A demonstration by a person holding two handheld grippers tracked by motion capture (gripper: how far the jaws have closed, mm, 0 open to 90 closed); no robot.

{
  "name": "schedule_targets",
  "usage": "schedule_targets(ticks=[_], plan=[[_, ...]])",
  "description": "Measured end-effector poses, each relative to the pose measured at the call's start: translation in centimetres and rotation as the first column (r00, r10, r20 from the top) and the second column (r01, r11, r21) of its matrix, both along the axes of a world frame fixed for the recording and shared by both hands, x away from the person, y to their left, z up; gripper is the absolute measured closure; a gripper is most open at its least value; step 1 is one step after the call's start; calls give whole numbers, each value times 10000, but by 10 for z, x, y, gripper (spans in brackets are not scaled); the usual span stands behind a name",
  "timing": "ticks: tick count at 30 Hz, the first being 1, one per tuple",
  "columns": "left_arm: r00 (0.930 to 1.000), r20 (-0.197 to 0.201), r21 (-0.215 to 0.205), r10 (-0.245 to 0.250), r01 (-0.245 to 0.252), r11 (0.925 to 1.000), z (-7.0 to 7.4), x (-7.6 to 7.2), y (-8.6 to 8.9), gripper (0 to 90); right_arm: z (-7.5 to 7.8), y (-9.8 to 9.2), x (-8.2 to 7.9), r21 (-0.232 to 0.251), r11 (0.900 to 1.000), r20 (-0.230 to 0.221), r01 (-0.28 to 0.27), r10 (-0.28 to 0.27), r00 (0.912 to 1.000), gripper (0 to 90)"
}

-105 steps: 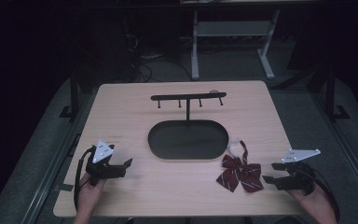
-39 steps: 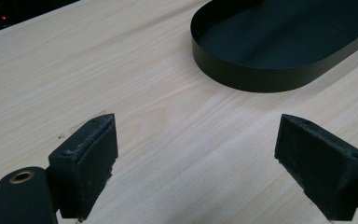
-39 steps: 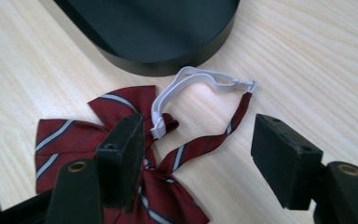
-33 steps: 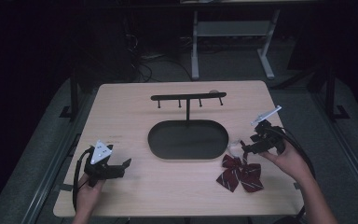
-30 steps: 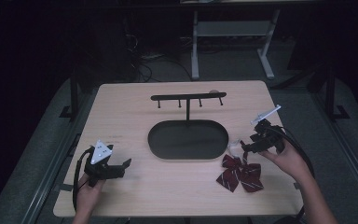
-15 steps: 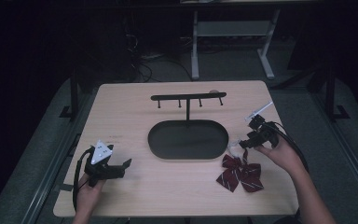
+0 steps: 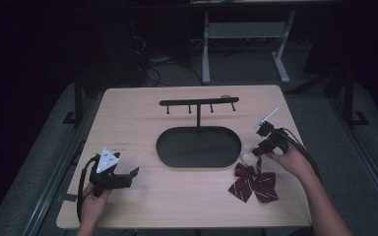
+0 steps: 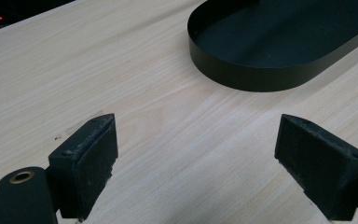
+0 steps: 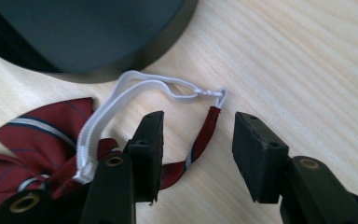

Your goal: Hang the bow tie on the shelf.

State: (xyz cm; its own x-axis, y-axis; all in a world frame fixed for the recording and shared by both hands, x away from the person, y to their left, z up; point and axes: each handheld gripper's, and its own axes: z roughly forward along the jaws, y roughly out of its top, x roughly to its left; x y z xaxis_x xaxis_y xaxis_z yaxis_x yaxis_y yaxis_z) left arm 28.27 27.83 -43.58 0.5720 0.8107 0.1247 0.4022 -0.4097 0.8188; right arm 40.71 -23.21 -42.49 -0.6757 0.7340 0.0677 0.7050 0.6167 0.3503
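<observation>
1. While the work goes on at the far side, the left gripper (image 7: 128, 175) rests on the wooden table (image 7: 177, 206) near its left front corner, jaws spread wide with nothing but bare wood between them in the left gripper view; it appears to have no part in the job yet.

2. At the table's middle stands a black hanger stand (image 7: 198, 103) with small hooks along its crossbar, rising from a black oval tray (image 7: 198, 146). Nothing hangs on the hooks, so any hanging looks entirely undone.

3. To the right of the tray lies the dark red striped bow tie (image 7: 253, 183), flat on the wood, its white elastic loop (image 9: 135, 86) curling up to the tray's wall.

4. At the right, the right gripper (image 9: 196, 140) is lowered over the tie's narrow red strap (image 9: 204, 135), just below the clasp. Its jaws have just been closing and stand about half apart; the strap lies between them, but the pads do not yet press it. The pickup appears about to begin: pinching, lifting and carrying remain.
</observation>
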Motion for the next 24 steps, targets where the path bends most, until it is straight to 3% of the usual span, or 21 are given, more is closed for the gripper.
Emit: schedule_targets(ticks=[7,20,24], plan=[[10000,19,-8,-3,3,10000,0,0,0,131,-6,2,3,-440,9990,-124,56,-62,9999,573],[10000,-2,-9,-1,1,10000,0,0,0,131,-11,8,3,-1091,9940,68,-85,93,9999,655],[10000,-34,28,-1,1,10000,0,0,0,131,-14,13,2,-1484,9887,138,-219,242,9996,695]])
